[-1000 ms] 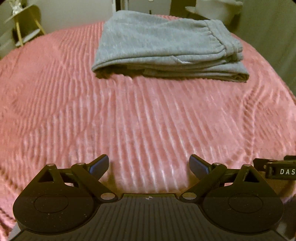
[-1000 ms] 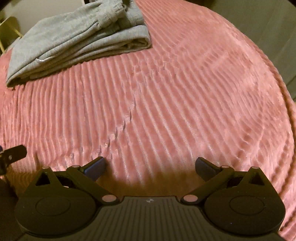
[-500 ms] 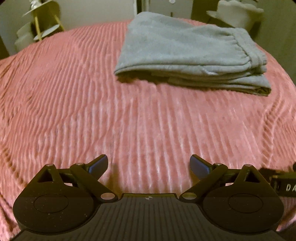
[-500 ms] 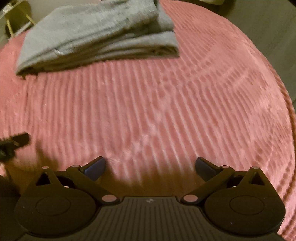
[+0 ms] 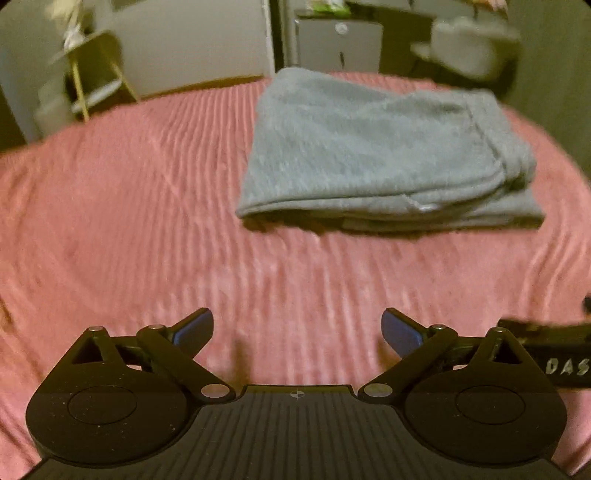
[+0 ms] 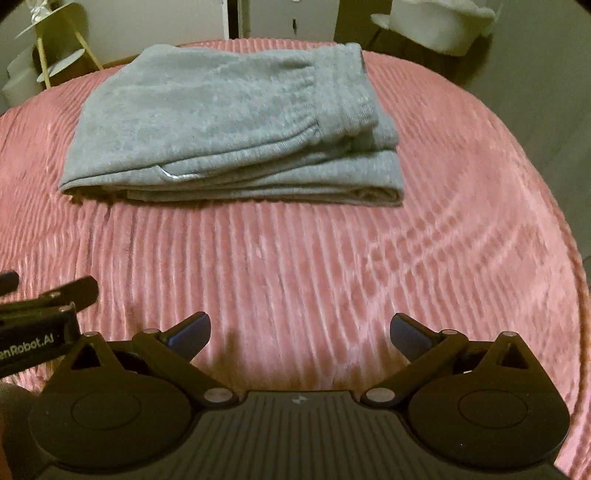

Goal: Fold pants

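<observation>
The grey pants (image 5: pixel 376 147) lie folded in a compact stack on the pink ribbed bedspread (image 5: pixel 147 221), waistband to the right. They also show in the right wrist view (image 6: pixel 229 122) on the bedspread (image 6: pixel 332 277). My left gripper (image 5: pixel 297 330) is open and empty, low over the spread, well short of the pants. My right gripper (image 6: pixel 300 334) is open and empty too, equally far back. Each gripper's body shows at the edge of the other's view (image 5: pixel 554 354) (image 6: pixel 40 325).
A yellow-legged side table (image 5: pixel 92 74) stands beyond the bed at the left. A grey cabinet (image 5: pixel 340 44) and a white seat (image 6: pixel 436 26) stand behind the bed. The bed's right edge (image 6: pixel 554 221) drops to the floor.
Both grippers have pulled back and tilted up, so the folded pants sit more central in each view and more of the room shows. The pants have not moved. Both grippers stay open.
</observation>
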Available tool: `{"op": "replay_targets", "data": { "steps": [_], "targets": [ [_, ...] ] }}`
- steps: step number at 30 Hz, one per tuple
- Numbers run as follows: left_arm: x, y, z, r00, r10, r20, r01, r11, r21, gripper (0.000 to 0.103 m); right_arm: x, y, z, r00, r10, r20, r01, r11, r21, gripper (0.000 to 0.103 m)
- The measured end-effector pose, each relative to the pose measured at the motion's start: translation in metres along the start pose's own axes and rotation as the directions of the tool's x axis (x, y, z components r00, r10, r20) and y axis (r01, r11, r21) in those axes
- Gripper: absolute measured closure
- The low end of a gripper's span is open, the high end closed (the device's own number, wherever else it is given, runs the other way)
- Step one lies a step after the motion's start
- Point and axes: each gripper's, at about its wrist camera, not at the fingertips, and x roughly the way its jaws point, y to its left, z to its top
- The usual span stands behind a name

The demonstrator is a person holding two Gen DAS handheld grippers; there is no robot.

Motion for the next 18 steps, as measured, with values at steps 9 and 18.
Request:
{"op": "replay_targets", "data": {
  "steps": [9, 18],
  "targets": [
    [-0.007, -0.006, 0.013, 1.0, 0.011, -0.028, -0.011, 0.999, 0.034, 0.003, -0.009, -0.005, 0.005, 1.0, -0.013, 0.015, 0.013, 1.0, 0.019, 0.0],
    [-0.012, -0.011, 0.014, 0.999, 0.031, -0.024, -0.03, 0.998, 0.05, 0.003, -0.014, -0.009, 0.004, 1.0, -0.017, 0.018, 0.017, 1.0, 0.021, 0.0]
  ]
}}
